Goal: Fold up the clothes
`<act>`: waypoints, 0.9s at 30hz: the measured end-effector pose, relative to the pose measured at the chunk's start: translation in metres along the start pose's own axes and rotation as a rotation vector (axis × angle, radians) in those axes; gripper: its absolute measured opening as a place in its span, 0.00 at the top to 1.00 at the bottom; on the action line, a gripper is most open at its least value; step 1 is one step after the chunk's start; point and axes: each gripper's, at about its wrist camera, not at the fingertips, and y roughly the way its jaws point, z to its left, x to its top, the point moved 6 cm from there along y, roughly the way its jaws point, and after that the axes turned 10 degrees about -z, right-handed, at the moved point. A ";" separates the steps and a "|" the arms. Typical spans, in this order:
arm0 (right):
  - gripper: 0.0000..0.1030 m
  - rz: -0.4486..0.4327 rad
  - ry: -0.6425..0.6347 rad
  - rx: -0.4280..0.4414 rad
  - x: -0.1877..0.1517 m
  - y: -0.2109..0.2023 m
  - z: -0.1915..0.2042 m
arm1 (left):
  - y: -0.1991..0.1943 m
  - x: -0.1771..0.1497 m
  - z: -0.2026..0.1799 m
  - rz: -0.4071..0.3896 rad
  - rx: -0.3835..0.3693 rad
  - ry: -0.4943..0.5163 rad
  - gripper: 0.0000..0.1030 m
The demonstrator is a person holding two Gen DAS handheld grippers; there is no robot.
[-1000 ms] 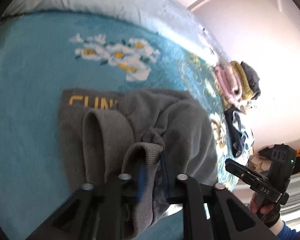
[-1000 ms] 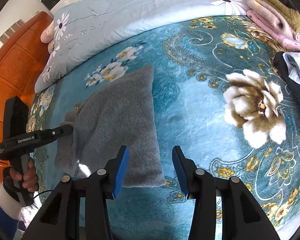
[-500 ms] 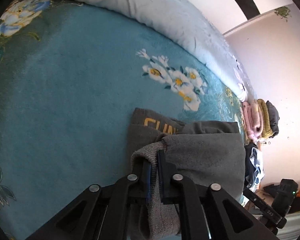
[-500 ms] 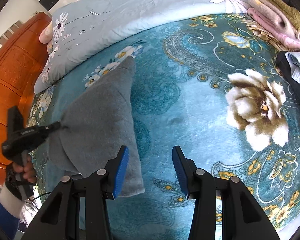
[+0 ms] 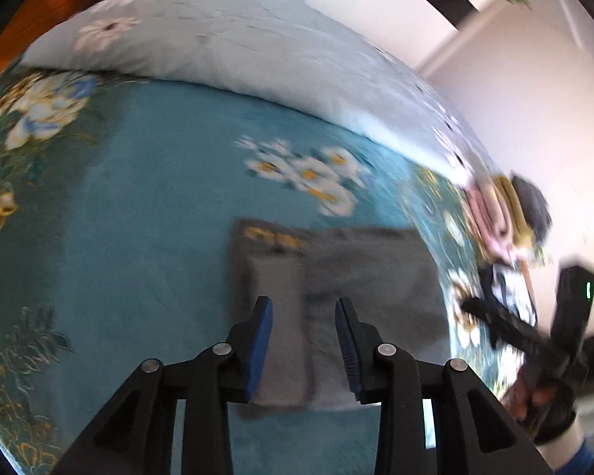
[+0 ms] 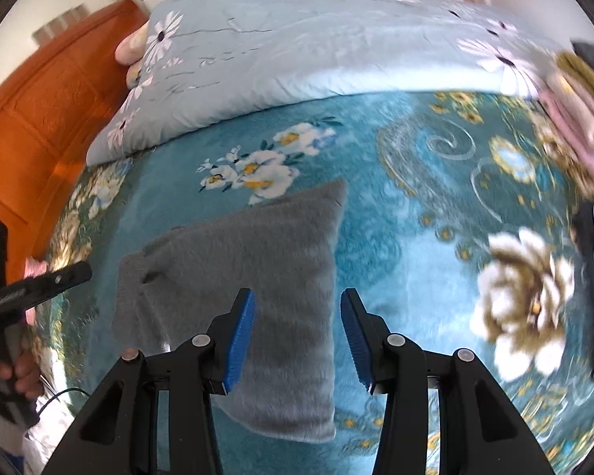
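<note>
A bed covered in a teal floral blanket (image 6: 435, 213), with a pale blue flowered quilt (image 6: 297, 59) bunched along its far edge, an orange wooden headboard (image 6: 47, 118) at the left end, and pale sunlit walls (image 5: 534, 99) behind.

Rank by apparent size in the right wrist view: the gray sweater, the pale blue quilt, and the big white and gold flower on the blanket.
1. pale blue quilt
2. gray sweater
3. white and gold flower
The sweater lies nearer the camera, so true sizes stay unsure.

yellow lettering on grey garment (image 5: 336, 277) too blurred to read, nothing else legible
</note>
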 end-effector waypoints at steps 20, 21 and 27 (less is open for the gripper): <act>0.55 0.083 -0.003 0.009 -0.037 0.028 -0.021 | 0.048 -0.039 0.029 0.110 0.070 -0.014 0.61; 0.55 0.069 0.001 0.014 -0.035 0.023 -0.022 | 0.044 -0.038 0.032 0.103 0.069 -0.019 0.56; 0.51 0.061 0.133 0.008 -0.037 0.016 -0.051 | 0.045 -0.038 0.052 0.126 -0.026 -0.187 0.45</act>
